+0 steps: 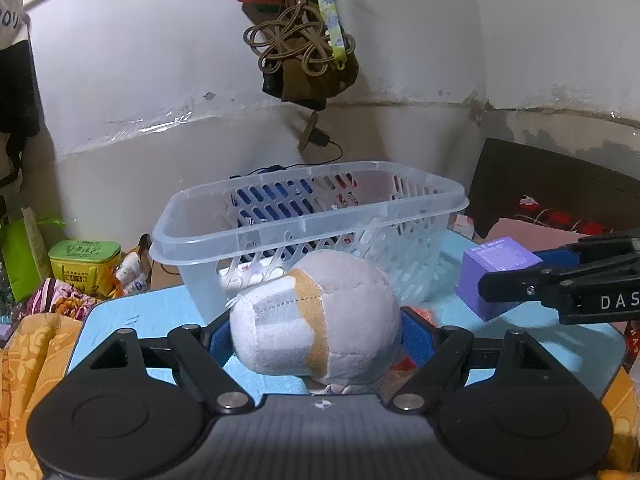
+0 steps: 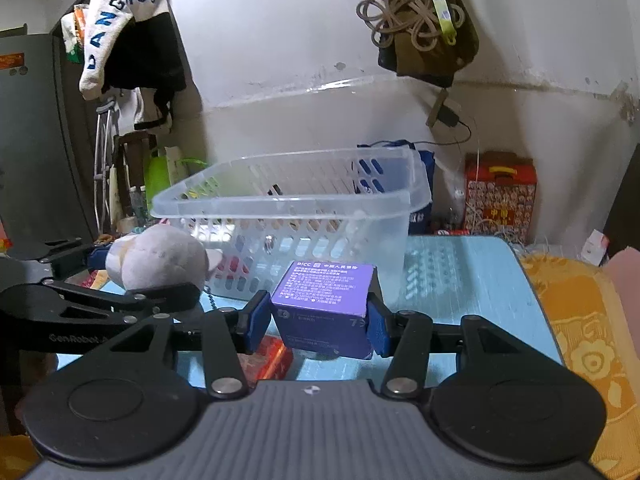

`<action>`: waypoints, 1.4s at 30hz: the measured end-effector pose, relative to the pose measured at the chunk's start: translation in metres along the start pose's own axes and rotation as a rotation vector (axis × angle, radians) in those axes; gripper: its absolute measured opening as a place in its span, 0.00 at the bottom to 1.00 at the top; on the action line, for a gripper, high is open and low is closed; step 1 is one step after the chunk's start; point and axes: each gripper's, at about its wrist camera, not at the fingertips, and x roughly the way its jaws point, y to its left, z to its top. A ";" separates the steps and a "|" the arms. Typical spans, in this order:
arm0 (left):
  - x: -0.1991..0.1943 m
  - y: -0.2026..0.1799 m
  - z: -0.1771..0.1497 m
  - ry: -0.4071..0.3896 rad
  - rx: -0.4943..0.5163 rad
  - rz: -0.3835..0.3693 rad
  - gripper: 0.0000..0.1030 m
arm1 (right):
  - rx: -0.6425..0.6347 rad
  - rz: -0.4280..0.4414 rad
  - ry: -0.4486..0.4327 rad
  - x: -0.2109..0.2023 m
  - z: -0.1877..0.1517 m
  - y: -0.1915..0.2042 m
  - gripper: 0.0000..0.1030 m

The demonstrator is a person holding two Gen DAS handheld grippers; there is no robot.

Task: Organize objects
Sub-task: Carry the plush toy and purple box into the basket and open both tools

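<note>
My left gripper (image 1: 316,336) is shut on a white plush toy (image 1: 320,316) with a tan stripe, held above the blue table just in front of a clear slotted plastic basket (image 1: 224,236). My right gripper (image 2: 318,320) is shut on a purple box (image 2: 326,300), held above the table in front of the same basket (image 2: 392,216). The purple box (image 1: 496,272) and right gripper (image 1: 520,280) show at the right of the left wrist view. The plush toy (image 2: 160,260) and left gripper (image 2: 160,276) show at the left of the right wrist view.
A small red packet (image 2: 272,356) lies on the blue table (image 2: 472,280) below the purple box. An orange patterned cloth (image 2: 592,320) lies to the right. A green tin (image 1: 86,266) and clutter sit left of the table. A red box (image 2: 500,196) stands behind it. Bags hang on the wall (image 1: 304,40).
</note>
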 end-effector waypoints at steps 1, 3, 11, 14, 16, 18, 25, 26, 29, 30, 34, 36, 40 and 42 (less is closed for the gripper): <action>-0.001 -0.001 0.001 -0.003 0.001 -0.002 0.82 | 0.001 0.003 -0.004 -0.001 0.001 0.000 0.52; -0.004 -0.001 0.002 -0.011 0.000 -0.005 0.82 | 0.003 0.005 -0.017 -0.005 0.003 -0.001 0.52; -0.012 0.004 0.013 -0.049 -0.031 -0.001 0.82 | 0.018 0.000 -0.107 -0.025 0.019 -0.003 0.52; -0.017 0.005 0.015 -0.066 -0.037 -0.005 0.82 | 0.024 -0.003 -0.128 -0.029 0.024 -0.004 0.52; -0.021 0.008 0.018 -0.081 -0.048 -0.008 0.82 | 0.029 -0.003 -0.140 -0.032 0.026 -0.005 0.52; -0.026 0.013 0.021 -0.100 -0.065 -0.002 0.82 | 0.029 -0.001 -0.150 -0.033 0.028 -0.005 0.52; -0.028 0.038 0.062 -0.146 -0.162 0.018 0.82 | -0.028 -0.005 -0.197 -0.021 0.072 0.010 0.52; -0.025 0.042 0.070 -0.145 -0.174 0.020 0.82 | -0.035 -0.012 -0.194 -0.016 0.079 0.011 0.52; -0.009 0.049 0.095 -0.131 -0.206 0.042 0.82 | -0.043 -0.031 -0.173 0.006 0.099 0.009 0.52; 0.000 0.051 0.103 -0.111 -0.209 0.044 0.82 | -0.047 -0.038 -0.160 0.016 0.105 0.008 0.52; 0.050 0.057 0.119 -0.006 -0.253 0.128 0.82 | -0.066 -0.087 -0.057 0.059 0.125 0.001 0.52; 0.076 0.065 0.123 0.055 -0.287 0.108 0.82 | -0.004 -0.050 -0.009 0.073 0.127 -0.009 0.52; 0.091 0.071 0.114 0.093 -0.312 0.073 0.82 | -0.004 -0.021 0.035 0.087 0.109 -0.010 0.52; 0.091 0.071 0.110 0.103 -0.287 0.081 0.82 | -0.006 -0.011 0.049 0.092 0.100 -0.007 0.52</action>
